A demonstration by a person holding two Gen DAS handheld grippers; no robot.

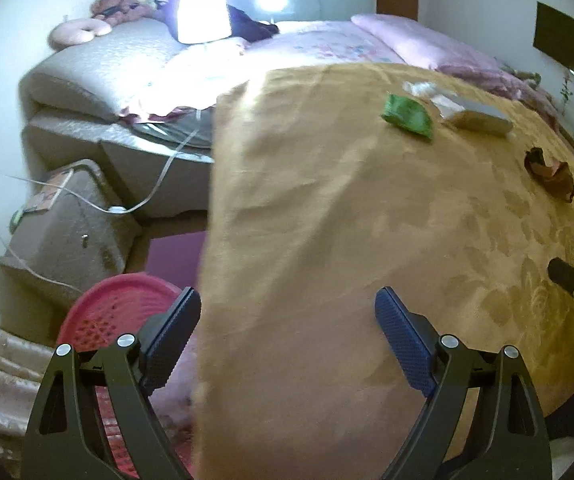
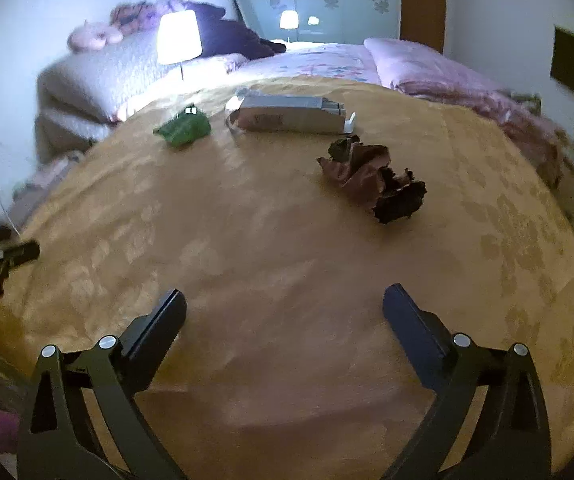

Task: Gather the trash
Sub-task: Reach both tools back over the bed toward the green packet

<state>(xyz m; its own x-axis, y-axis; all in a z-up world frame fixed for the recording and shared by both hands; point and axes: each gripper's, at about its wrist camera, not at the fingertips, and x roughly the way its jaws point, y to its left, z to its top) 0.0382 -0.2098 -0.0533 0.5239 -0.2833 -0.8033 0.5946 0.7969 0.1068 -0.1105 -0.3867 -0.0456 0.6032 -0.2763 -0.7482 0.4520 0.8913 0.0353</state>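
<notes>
Two claws spread, empty: left gripper, right gripper | brown wrapper mid-table, near green packet, carton | light, crinkly, soft; pinch raised crumple.

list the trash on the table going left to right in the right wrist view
green wrapper → long grey box → crumpled brown wrapper

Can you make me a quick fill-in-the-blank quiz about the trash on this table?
1. Both claws, left claw and right claw, are ____.
2. The crumpled wrapper left of the flat grey box is ____.
3. The basket below the table's edge is ____.

Answers: open; green; red
</notes>
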